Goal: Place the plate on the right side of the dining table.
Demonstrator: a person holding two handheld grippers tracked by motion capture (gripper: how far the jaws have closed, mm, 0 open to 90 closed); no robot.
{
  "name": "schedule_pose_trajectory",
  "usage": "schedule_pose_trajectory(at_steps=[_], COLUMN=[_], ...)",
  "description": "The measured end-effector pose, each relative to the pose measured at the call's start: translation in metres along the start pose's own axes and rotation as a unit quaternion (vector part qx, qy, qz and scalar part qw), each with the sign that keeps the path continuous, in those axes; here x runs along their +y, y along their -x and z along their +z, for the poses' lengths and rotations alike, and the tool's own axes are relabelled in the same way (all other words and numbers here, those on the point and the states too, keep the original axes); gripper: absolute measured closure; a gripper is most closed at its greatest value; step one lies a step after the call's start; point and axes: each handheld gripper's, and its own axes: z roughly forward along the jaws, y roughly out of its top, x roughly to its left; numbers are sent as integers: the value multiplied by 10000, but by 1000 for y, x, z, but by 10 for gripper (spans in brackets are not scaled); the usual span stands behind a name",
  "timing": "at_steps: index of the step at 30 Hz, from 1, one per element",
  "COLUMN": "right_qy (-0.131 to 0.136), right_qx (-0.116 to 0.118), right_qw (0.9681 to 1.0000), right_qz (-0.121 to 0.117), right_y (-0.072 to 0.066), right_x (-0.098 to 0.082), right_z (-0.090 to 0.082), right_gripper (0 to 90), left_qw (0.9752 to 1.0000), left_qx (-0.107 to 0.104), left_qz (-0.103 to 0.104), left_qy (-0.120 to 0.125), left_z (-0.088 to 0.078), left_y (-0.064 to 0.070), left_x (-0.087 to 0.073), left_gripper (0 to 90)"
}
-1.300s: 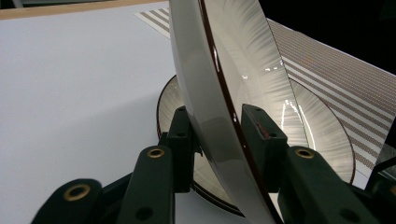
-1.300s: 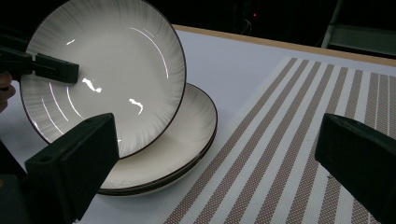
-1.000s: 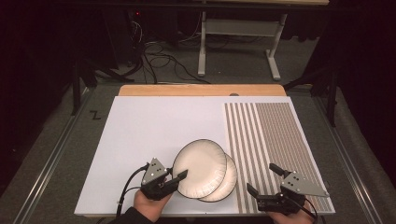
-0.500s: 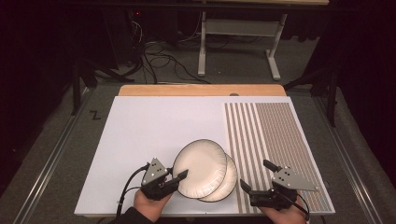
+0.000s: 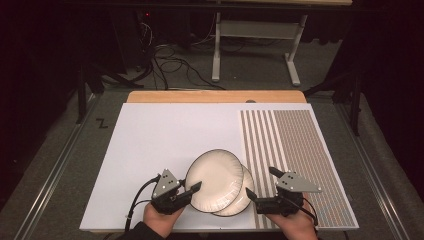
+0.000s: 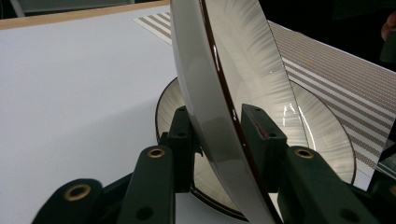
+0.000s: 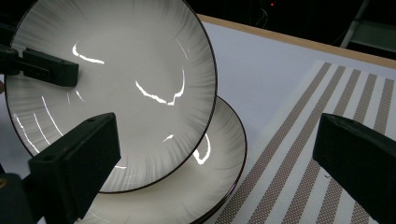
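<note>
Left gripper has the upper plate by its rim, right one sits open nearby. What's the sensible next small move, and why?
Probably bring the open right gripper onto the lower plate rim: the left gripper already clamps the upper plate, tilted above it, so steadying the lower one likely lets them separate.

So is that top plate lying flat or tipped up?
Tipped up: the left tool grips the top plate by its rim, slanting it above the lower plate.

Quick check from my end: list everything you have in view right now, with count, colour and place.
Upper plate: 1, cream with dark rim, lifted and tilted, clamped at its edge.
Lower plate: 1, same colours, flat on the table beneath it.
Striped mat: 1, brown and white, table's right part.
White sheet: 1, covering the table.
Left gripper: black, shut on the upper plate.
Right gripper: black, open, beside the plates.
</note>
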Motion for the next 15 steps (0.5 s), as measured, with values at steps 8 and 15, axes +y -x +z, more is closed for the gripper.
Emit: schedule_pose_trajectory(at_steps=[8,15], right_qy=[-66,-204], right_qx=[167,275], right_qw=[9998,9993], right_qz=[75,146], right_y=[2,3], right_x=[6,6], right_z=[22,44], right_gripper=[40,56], left_qw=[10000,10000], left_qx=[-30,-69], left_qz=[-1,20], left_qy=[-1,9], left_z=[0,2], left_y=[-1,-2], left_x=[0,1], left_gripper=[672,675])
